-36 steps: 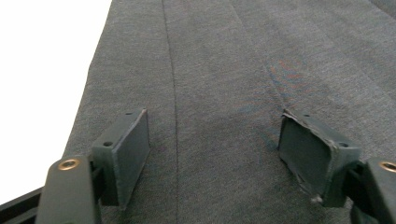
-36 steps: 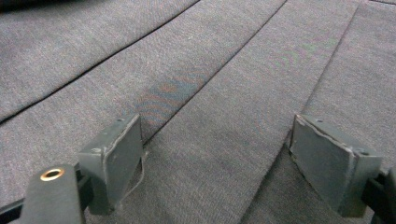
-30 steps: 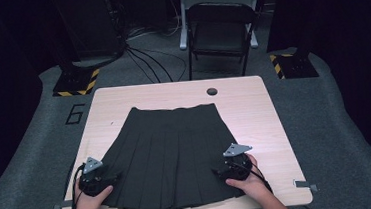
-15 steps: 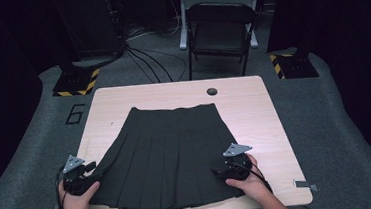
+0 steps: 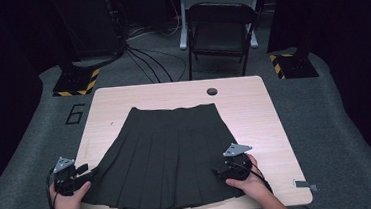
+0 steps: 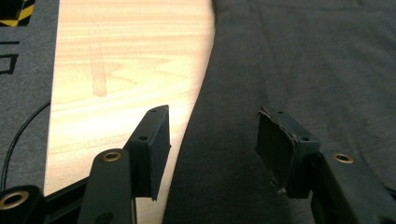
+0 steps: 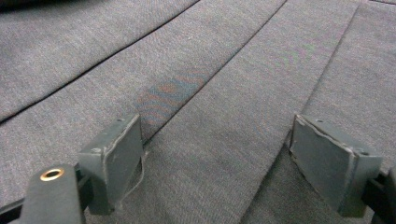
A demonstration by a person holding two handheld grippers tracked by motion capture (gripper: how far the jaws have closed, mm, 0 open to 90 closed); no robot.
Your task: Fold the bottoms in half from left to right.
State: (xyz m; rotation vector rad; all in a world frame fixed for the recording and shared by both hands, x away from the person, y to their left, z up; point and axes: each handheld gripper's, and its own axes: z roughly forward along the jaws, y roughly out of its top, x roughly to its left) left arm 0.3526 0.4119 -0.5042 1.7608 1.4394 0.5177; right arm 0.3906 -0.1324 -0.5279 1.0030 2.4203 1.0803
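The left tongs are held apart at the skirt's left edge, having just been narrowing, nothing gripped. The right tongs are spread wide over the pleats.

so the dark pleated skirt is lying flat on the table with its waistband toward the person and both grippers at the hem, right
Not quite: the skirt lies flat on the table, but its waistband is at the far side, away from the person. The wide hem is the near edge, where the left gripper and right gripper are. The high view shows it.

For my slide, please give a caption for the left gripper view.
Open left gripper poised over the side edge of a dark pleated skirt on a wooden table.
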